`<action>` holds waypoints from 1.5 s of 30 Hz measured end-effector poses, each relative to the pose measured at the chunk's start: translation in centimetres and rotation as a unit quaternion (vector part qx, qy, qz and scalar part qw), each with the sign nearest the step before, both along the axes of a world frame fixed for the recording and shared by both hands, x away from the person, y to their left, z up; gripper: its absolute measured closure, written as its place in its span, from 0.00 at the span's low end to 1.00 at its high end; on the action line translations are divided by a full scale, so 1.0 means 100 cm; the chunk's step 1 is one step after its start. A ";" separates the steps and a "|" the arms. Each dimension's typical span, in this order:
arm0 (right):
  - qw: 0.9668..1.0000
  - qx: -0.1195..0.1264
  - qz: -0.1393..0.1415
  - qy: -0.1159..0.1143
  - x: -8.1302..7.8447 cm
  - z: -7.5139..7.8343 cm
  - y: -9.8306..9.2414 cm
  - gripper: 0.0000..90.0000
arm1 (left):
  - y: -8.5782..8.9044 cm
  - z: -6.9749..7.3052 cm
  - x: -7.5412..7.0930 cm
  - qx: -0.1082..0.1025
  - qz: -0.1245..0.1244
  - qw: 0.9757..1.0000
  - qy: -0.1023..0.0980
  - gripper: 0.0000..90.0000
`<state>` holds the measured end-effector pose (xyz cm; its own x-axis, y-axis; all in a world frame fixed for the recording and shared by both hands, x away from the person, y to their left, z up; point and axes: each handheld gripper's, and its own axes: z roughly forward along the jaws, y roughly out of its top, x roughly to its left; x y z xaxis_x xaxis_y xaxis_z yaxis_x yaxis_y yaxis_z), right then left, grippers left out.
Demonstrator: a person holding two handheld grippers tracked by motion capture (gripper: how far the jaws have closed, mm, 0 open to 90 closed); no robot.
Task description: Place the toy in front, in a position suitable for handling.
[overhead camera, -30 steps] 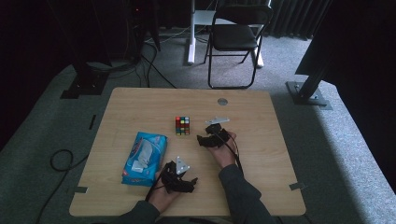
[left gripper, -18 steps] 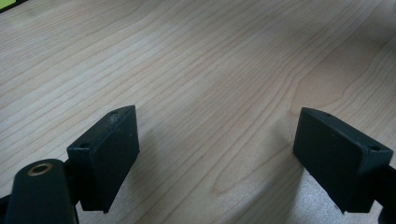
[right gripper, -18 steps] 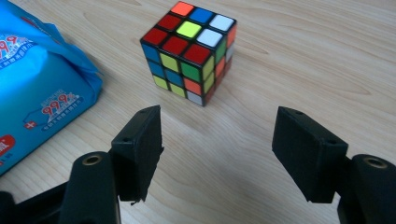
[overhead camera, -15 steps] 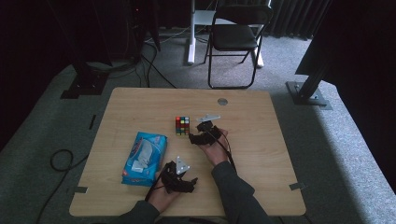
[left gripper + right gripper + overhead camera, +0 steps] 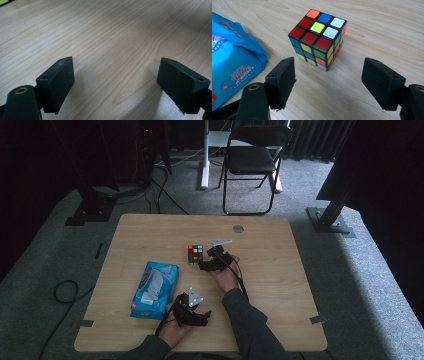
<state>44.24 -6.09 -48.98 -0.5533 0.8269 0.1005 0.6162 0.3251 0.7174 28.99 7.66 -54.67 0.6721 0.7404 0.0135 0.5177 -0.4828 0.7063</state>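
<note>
A scrambled colour cube (image 5: pixel 195 254) (image 5: pixel 318 38) stands on the wooden table (image 5: pixel 150 232) near its middle. My right gripper (image 5: pixel 202 266) (image 5: pixel 328 83) sits just right of and a little nearer than the cube, pointing at it; its jaws have just been opening and stand wide, with only bare wood between them and the cube a short way ahead. A blue wipes pack (image 5: pixel 156 287) (image 5: pixel 229 60) lies to the cube's left. My left gripper (image 5: pixel 205 312) (image 5: pixel 116 87) rests low near the table's front edge, open over bare wood.
A small round grommet (image 5: pixel 238 228) is set in the table's far side. Beyond the table stand a black folding chair (image 5: pixel 252 160) and stand bases on grey carpet, with cables trailing on the floor.
My right gripper has slid left toward the cube and its jaws have spread wider. The left gripper has stayed put.
</note>
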 end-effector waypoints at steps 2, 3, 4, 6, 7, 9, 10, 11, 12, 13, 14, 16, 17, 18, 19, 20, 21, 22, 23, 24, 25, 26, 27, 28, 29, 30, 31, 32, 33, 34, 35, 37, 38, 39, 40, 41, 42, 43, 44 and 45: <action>1.000 -0.002 0.001 0.000 0.001 0.000 0.002 0.30 | 0.000 0.000 0.000 0.000 0.000 1.000 0.000 0.16; 1.000 -0.006 0.001 0.002 0.002 -0.001 0.005 0.29 | 0.000 0.000 0.000 0.000 0.000 1.000 0.000 0.16; 1.000 -0.007 0.001 0.001 0.003 -0.001 0.007 0.28 | 0.000 0.000 0.000 0.000 0.000 1.000 0.000 0.16; 1.000 -0.012 0.004 0.000 0.005 -0.002 0.010 0.28 | 0.000 0.000 0.000 -0.001 0.000 1.000 0.000 0.16; 1.000 -0.016 0.004 -0.001 0.005 -0.002 0.012 0.28 | 0.000 0.000 0.000 -0.001 0.000 1.000 0.000 0.16; 1.000 -0.021 0.005 0.000 0.008 -0.003 0.015 0.27 | 0.000 0.000 0.000 -0.001 0.000 1.000 0.000 0.16; 1.000 -0.021 0.005 0.000 0.008 -0.003 0.015 0.27 | 0.000 0.000 0.000 -0.001 0.000 1.000 0.000 0.16; 1.000 -0.022 0.004 -0.002 0.009 -0.003 0.016 0.27 | 0.000 0.000 0.000 -0.002 0.001 1.000 0.000 0.16; 1.000 -0.022 0.002 -0.002 0.010 -0.002 0.017 0.26 | 0.000 0.000 0.000 -0.001 0.000 1.000 0.000 0.16; 1.000 -0.022 0.002 -0.001 0.011 -0.002 0.018 0.25 | 0.000 0.000 0.000 -0.001 0.000 1.000 0.000 0.16; 1.000 -0.031 0.000 -0.002 0.014 -0.003 0.022 0.22 | 0.000 0.000 0.000 0.000 0.000 1.000 0.000 0.16; 0.999 -0.033 -0.001 -0.003 0.014 -0.003 0.023 0.21 | 0.000 0.000 0.000 0.000 0.000 1.000 0.000 0.16; 0.999 -0.033 -0.002 -0.004 0.015 -0.002 0.024 0.21 | 0.000 0.000 0.000 0.000 0.000 1.000 0.000 0.16; 0.999 -0.032 -0.001 -0.005 0.016 -0.001 0.026 0.20 | 0.000 0.000 0.000 -0.001 0.000 1.000 0.001 0.16; 0.999 -0.034 -0.002 -0.012 0.017 0.000 0.029 0.19 | 0.000 0.000 0.000 -0.001 0.000 1.000 0.001 0.16; 0.999 -0.034 -0.002 -0.012 0.017 0.000 0.029 0.19 | 0.000 0.000 0.000 -0.001 0.000 1.000 0.001 0.16; 0.999 -0.035 -0.004 -0.010 0.019 0.001 0.032 0.19 | 0.000 0.000 0.000 -0.001 0.000 1.000 0.001 0.16; 0.999 -0.035 -0.004 -0.010 0.019 0.001 0.032 0.19 | 0.000 0.000 0.000 -0.001 0.000 1.000 0.001 0.16; 0.999 -0.044 -0.006 -0.013 0.022 0.002 0.036 0.18 | 0.000 0.000 0.000 -0.001 0.000 1.000 0.001 0.16; 0.999 -0.044 -0.006 -0.013 0.022 0.002 0.036 0.18 | 0.000 0.000 0.000 -0.001 0.000 1.000 0.001 0.16; 0.999 -0.037 -0.010 -0.011 0.025 0.004 0.038 0.18 | 0.000 0.000 0.000 -0.001 0.000 1.000 0.001 0.16; 0.999 -0.036 -0.010 -0.012 0.026 0.004 0.039 0.17 | 0.000 0.000 0.000 -0.001 0.000 1.000 0.001 0.16; 0.999 -0.036 -0.010 -0.012 0.026 0.004 0.039 0.17 | 0.000 0.000 0.000 -0.002 0.001 1.000 0.000 0.16; 0.999 -0.032 -0.014 -0.004 0.030 0.004 0.040 0.17 | 0.000 0.000 0.000 -0.004 0.002 1.000 -0.001 0.16; 0.999 -0.032 -0.014 -0.004 0.030 0.004 0.040 0.17 | 0.000 0.000 0.000 -0.004 0.002 1.000 -0.001 0.16; 0.999 -0.027 -0.016 0.001 0.033 0.003 0.042 0.16 | 0.000 0.000 0.000 -0.004 0.002 1.000 -0.001 0.16; 1.000 -0.025 -0.017 0.001 0.034 0.003 0.043 0.16 | 0.000 0.000 0.000 -0.002 0.001 1.000 -0.001 0.16; 1.000 -0.025 -0.017 0.001 0.035 0.004 0.045 0.16 | 0.000 0.000 0.000 -0.002 0.001 1.000 -0.001 0.16; 0.999 -0.027 -0.018 0.001 0.035 0.004 0.046 0.16 | 0.000 0.000 0.000 -0.002 0.001 1.000 -0.001 0.16; 0.999 -0.027 -0.018 0.001 0.035 0.004 0.046 0.16 | 0.000 0.000 0.000 -0.002 0.001 1.000 -0.001 0.16; 1.000 -0.026 -0.018 -0.002 0.035 0.005 0.048 0.16 | 0.000 0.000 0.000 -0.002 0.001 1.000 -0.001 0.16; 0.999 -0.032 -0.020 -0.005 0.037 0.004 0.051 0.16 | 0.000 0.000 0.000 -0.003 0.001 1.000 0.000 0.16; 0.999 -0.034 -0.021 -0.003 0.038 0.003 0.051 0.16 | 0.000 0.000 0.000 -0.003 0.001 1.000 0.000 0.16; 0.999 -0.037 -0.024 0.000 0.040 0.001 0.051 0.16 | 0.000 0.000 0.000 -0.003 0.001 1.000 0.000 0.16; 0.999 -0.038 -0.027 0.004 0.041 -0.001 0.050 0.16 | -0.001 0.000 0.000 -0.005 0.002 1.000 0.000 0.16; 0.999 -0.038 -0.027 0.009 0.041 -0.002 0.050 0.16 | -0.001 0.000 0.000 -0.004 0.002 1.000 0.000 0.16; 0.999 -0.041 -0.027 0.011 0.041 -0.003 0.049 0.16 | -0.001 0.000 0.000 -0.005 0.003 1.000 0.000 0.16; 0.999 -0.044 -0.029 0.012 0.040 -0.003 0.048 0.17 | 0.000 0.000 0.000 -0.004 0.002 1.000 0.000 0.16; 0.999 -0.043 -0.030 0.014 0.040 -0.003 0.046 0.17 | 0.000 0.000 0.000 -0.003 0.002 1.000 0.000 0.16; 0.999 -0.039 -0.031 0.015 0.039 -0.003 0.044 0.18 | 0.000 0.000 0.000 -0.002 0.001 1.000 0.000 0.16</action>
<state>48.19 -1.68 -49.30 -0.4979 0.8658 0.0495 0.6580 0.3400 0.6719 28.97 7.65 -54.68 0.6711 0.7413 0.0106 0.5190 -0.4799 0.7073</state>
